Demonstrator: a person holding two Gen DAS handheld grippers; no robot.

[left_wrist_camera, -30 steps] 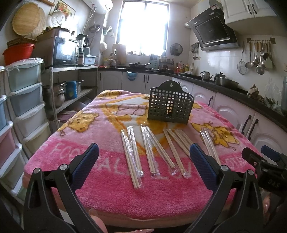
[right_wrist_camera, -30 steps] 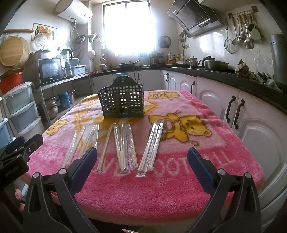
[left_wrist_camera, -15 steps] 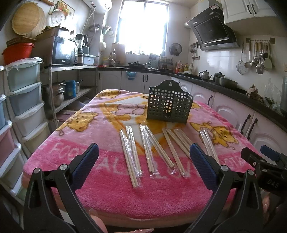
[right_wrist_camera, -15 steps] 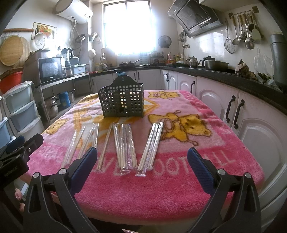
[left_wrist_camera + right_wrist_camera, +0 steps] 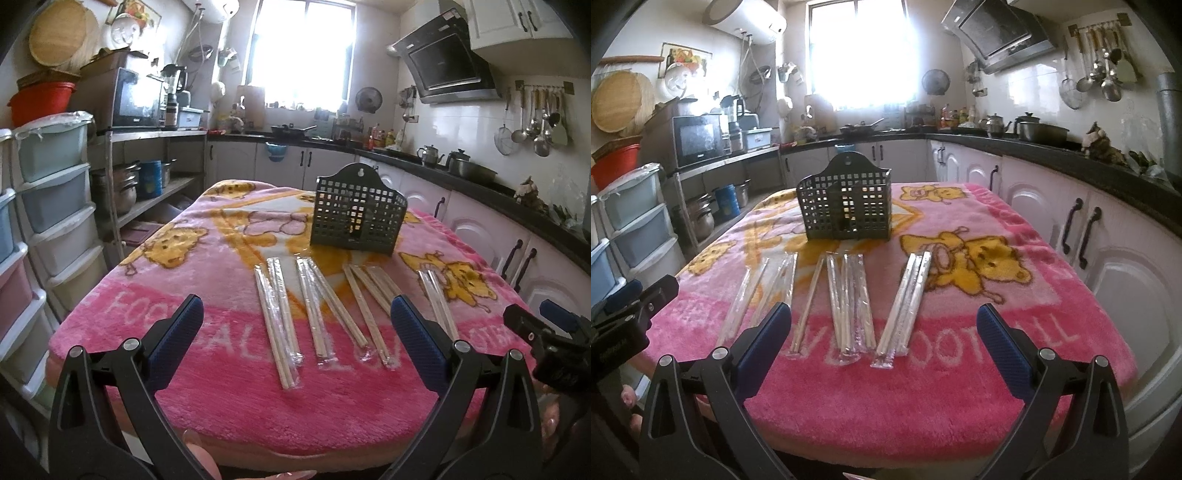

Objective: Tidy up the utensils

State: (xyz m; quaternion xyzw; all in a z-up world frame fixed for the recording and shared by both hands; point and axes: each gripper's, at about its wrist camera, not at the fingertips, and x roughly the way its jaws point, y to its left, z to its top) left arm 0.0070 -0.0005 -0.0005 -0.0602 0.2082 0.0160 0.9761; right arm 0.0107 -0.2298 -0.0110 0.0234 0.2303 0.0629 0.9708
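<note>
Several pairs of wooden chopsticks in clear plastic sleeves (image 5: 277, 317) (image 5: 846, 302) lie side by side on a table under a pink cartoon blanket (image 5: 229, 391) (image 5: 923, 406). A dark green perforated utensil basket (image 5: 356, 216) (image 5: 847, 201) stands upright behind them. My left gripper (image 5: 295, 343) is open and empty, held above the near table edge. My right gripper (image 5: 884, 343) is open and empty, likewise at the near edge. Each gripper shows at the side of the other's view: the right one (image 5: 546, 339), the left one (image 5: 624, 314).
Stacked plastic drawers (image 5: 55, 206) and a metal shelf with a microwave (image 5: 136, 99) stand to the left. White cabinets under a black counter (image 5: 1108, 229) run along the right. Ladles hang on the wall (image 5: 1100, 74). A bright window (image 5: 301, 51) is at the back.
Both grippers have stayed open and almost still; the views have shifted only slightly.
</note>
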